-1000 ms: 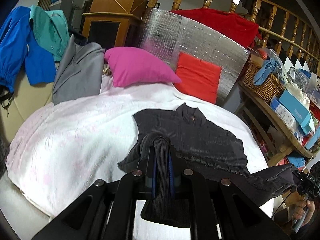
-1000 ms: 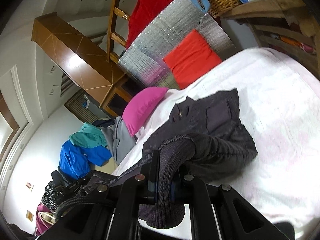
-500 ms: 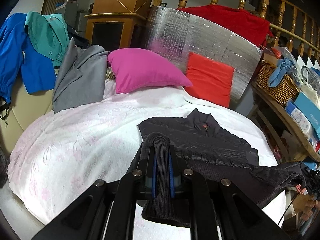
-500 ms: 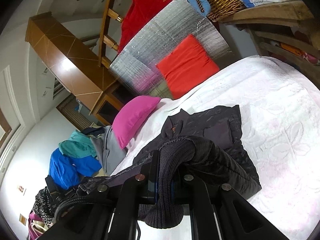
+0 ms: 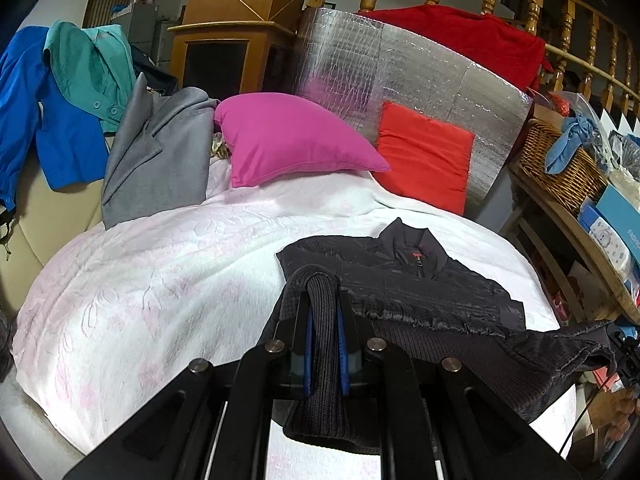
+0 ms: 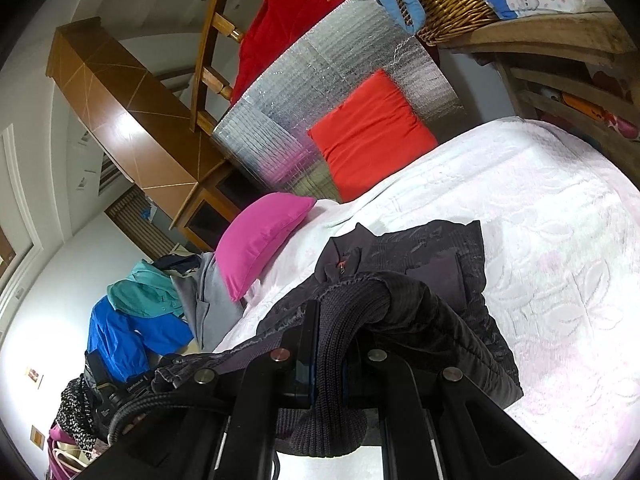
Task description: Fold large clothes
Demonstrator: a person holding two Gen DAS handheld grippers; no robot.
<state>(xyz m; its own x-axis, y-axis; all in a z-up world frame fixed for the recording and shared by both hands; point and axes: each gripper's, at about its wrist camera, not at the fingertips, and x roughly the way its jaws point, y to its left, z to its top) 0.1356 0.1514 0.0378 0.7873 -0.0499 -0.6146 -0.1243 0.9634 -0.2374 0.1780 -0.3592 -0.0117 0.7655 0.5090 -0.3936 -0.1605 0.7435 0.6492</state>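
Note:
A dark grey zip-neck jacket lies on the white bedspread, collar toward the pillows. Its lower part is lifted off the bed and stretched between my two grippers. My left gripper is shut on the ribbed hem at one corner, and the knit band hangs down between the fingers. In the right wrist view the same jacket lies folded over itself, and my right gripper is shut on the other ribbed corner. The right gripper's tip shows at the far right of the left wrist view, with cloth draped to it.
A pink pillow and a red cushion lean against a silver foil panel at the head. Grey, teal and blue clothes hang at the left. A wooden shelf with a wicker basket stands right of the bed.
Both grippers have carried the jacket's hem toward the collar end. The jacket's body on the bed looks shorter, and the pillows and foil panel appear closer.

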